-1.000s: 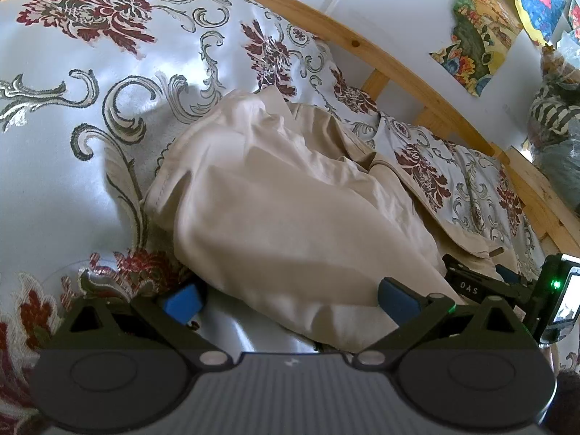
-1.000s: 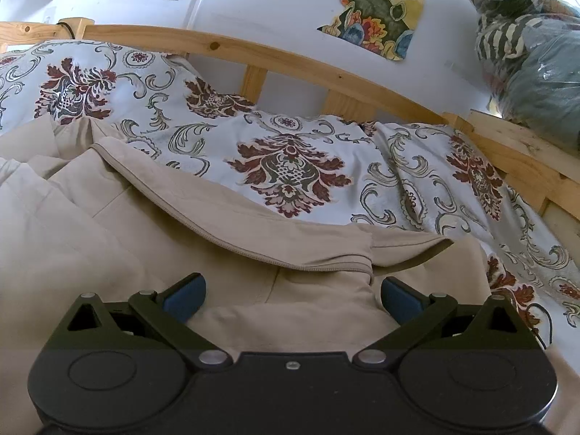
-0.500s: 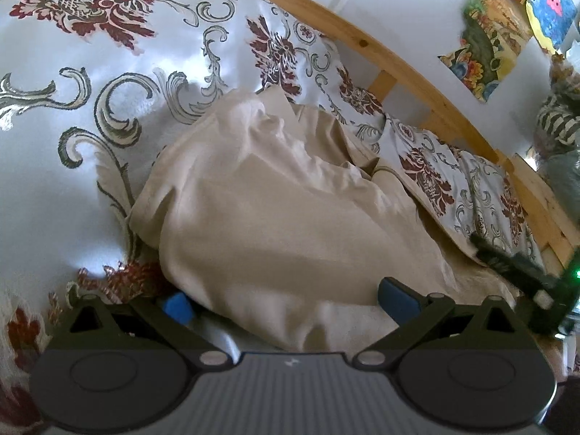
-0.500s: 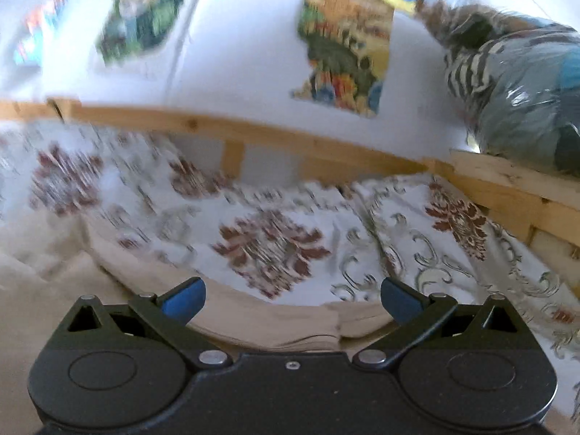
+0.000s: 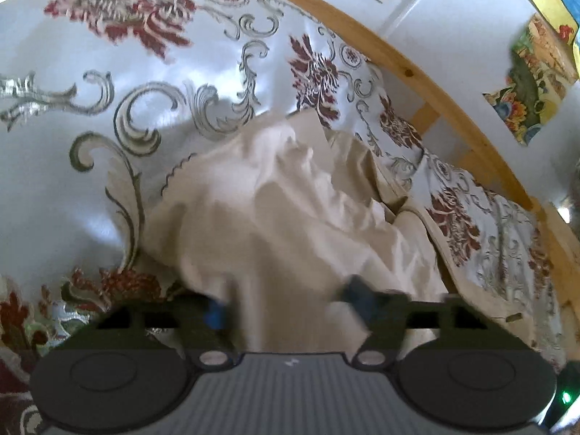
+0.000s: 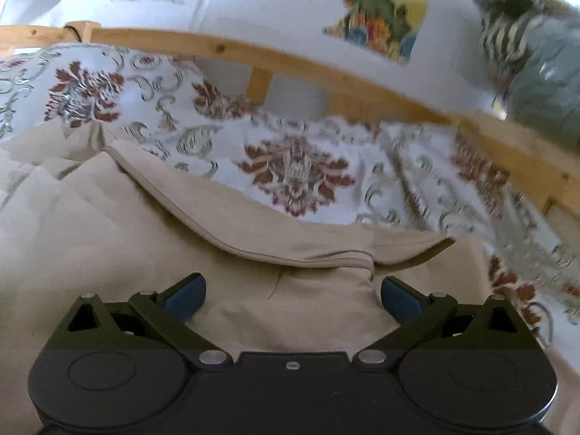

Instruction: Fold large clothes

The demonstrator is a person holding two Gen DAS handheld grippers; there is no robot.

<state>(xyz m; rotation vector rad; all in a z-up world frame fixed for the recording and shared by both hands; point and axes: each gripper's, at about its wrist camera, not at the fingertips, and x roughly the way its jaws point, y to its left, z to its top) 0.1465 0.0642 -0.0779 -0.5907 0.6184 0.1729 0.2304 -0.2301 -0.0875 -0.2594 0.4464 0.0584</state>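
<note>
Lying crumpled on the floral bedspread (image 5: 108,166), the beige garment (image 5: 290,224) is seen from both wrist views, its far folds hidden behind its own raised ridge. In the left wrist view the left gripper (image 5: 290,311) is blurred; its jaws have just been closing, with a bunch of the garment's near edge between the blue pads, though whether they already press on it cannot be told. The right gripper (image 6: 293,299) is held wide open just above the garment, nothing between its pads, and a seamed hem (image 6: 319,257) runs toward 12 o'clock of it. At 1 o'clock the wooden bed rail (image 6: 326,72) is smeared, and the wall pictures (image 6: 380,18) are cut off by the frame.
</note>
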